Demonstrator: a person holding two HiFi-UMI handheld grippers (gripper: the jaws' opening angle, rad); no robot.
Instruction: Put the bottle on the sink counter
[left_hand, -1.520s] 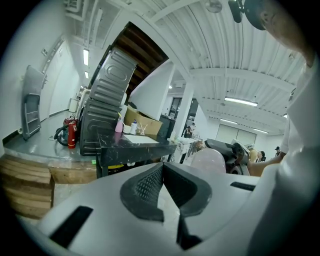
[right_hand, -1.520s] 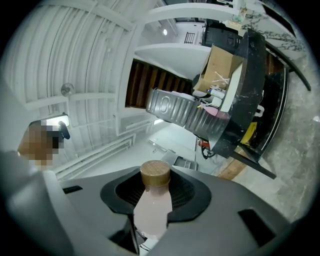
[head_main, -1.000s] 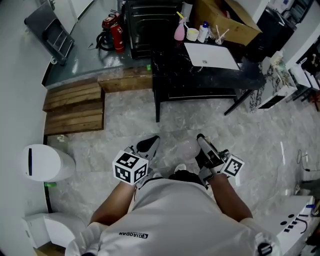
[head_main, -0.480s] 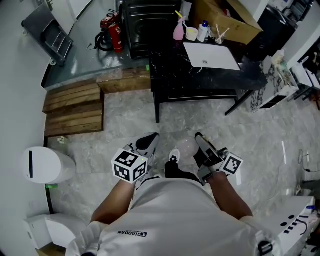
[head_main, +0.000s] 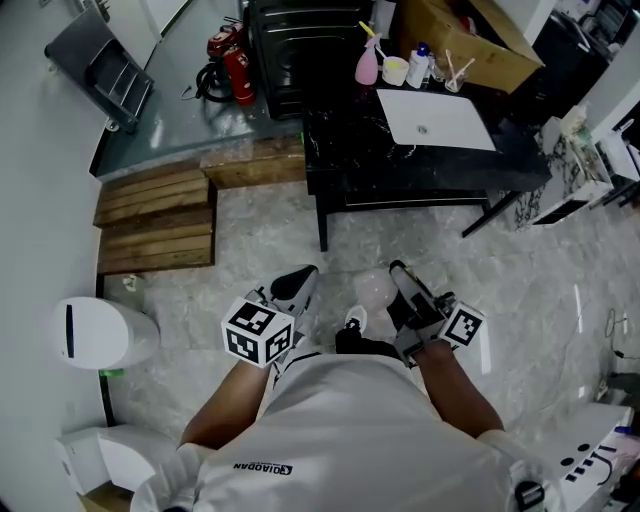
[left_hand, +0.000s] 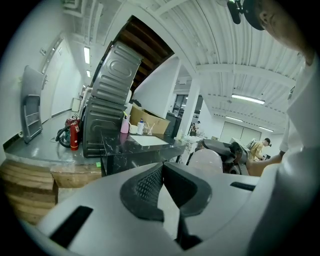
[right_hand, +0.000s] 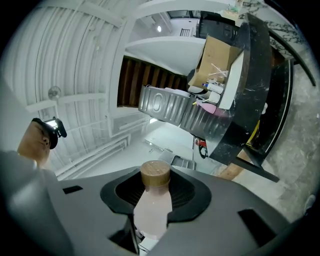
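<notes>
A pale pink bottle (right_hand: 151, 207) with a brown cap sits between the pads of my right gripper (right_hand: 154, 197), which is shut on it. From the head view the bottle (head_main: 374, 291) shows just left of the right gripper (head_main: 397, 283), held low in front of the person over the marble floor. My left gripper (head_main: 300, 286) is beside it, and in its own view the left gripper (left_hand: 162, 186) has its jaws together with nothing held. The black sink counter (head_main: 350, 150) with its white sink (head_main: 435, 118) stands ahead, well apart from both grippers.
On the counter's far edge stand a pink spray bottle (head_main: 367, 64), a cup and small bottles, with a cardboard box (head_main: 470, 40) behind. A black metal cabinet (head_main: 300, 45), a fire extinguisher (head_main: 238, 73), wooden steps (head_main: 155, 215) and a white bin (head_main: 95, 330) lie to the left.
The counter and sink have shifted slightly right and down in the head view. Both grippers keep their places and the bottle stays gripped.
</notes>
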